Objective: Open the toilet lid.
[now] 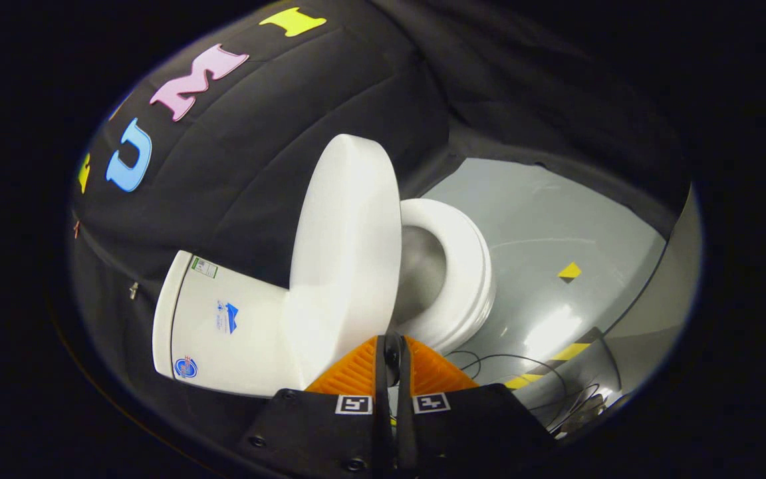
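We see the hand-held gripper (pixel 393 346) with its fingers pressed together, nothing pinched between them, only a thin slit left. The tips sit just at the lower edge of the toilet lid (pixel 346 259); whether they touch it, we can't tell.

The lid is raised, standing up off the seat (pixel 463 266) and leaning toward the tank (pixel 217 326). The whole scene looks tilted in our camera, so we read the lid as open, though not resting flat on the tank. The bowl opening (pixel 423 266) is exposed just beyond the lid, ringed by the seat.

The tank lies beside the fingers on the lid's far side from the bowl, with a few small stickers (pixel 227 317) on its face; too small to read.

Past the seat we see a grey floor (pixel 549 219) with a yellow marker (pixel 570 271) on it, striped yellow-black tape (pixel 556 362), and thin cables (pixel 522 366) trailing near the fingers. Black cloth wall (pixel 250 166) behind the toilet.
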Action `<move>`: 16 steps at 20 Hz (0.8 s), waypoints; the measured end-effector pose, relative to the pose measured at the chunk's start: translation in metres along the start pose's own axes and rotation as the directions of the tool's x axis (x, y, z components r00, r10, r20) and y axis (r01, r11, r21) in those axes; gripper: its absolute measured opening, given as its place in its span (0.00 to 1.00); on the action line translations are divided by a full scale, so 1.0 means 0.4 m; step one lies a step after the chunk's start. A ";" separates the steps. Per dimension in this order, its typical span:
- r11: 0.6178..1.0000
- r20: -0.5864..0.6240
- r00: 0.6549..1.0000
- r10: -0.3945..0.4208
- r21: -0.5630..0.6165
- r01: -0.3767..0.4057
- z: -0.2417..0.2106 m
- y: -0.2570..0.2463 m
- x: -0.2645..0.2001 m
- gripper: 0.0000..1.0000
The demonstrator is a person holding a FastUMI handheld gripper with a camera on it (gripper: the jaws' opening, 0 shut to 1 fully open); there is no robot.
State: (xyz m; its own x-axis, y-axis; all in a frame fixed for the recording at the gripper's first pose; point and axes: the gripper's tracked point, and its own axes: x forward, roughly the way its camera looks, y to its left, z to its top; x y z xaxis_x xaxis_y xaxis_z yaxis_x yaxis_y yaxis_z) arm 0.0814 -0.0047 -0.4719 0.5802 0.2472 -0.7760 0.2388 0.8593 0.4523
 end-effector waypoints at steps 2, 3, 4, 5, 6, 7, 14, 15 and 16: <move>0.997 0.033 0.998 -0.052 -0.062 0.054 0.007 0.046 -0.030 0.08; 0.993 0.050 0.996 -0.073 -0.087 0.077 0.014 0.067 -0.050 0.08; 0.989 0.066 0.994 -0.091 -0.115 0.098 0.017 0.088 -0.064 0.07; 0.983 0.080 0.990 -0.118 -0.134 0.128 0.015 0.104 -0.074 0.08; 0.980 0.094 0.987 -0.129 -0.138 0.141 -0.002 0.120 -0.081 0.08; 0.974 0.108 0.984 -0.144 -0.158 0.160 0.020 0.141 -0.098 0.09; 0.953 0.175 0.974 -0.144 -0.240 0.184 0.005 0.286 -0.158 0.06; 0.946 0.188 0.971 -0.147 -0.260 0.194 0.002 0.307 -0.164 0.06; 0.938 0.202 0.967 -0.153 -0.279 0.206 -0.002 0.327 -0.170 0.06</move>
State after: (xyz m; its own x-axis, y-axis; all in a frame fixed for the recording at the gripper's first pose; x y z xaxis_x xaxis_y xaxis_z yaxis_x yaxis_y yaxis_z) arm 0.0725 0.0913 -0.3605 0.6820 0.0178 -0.7311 0.1260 0.9819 0.1414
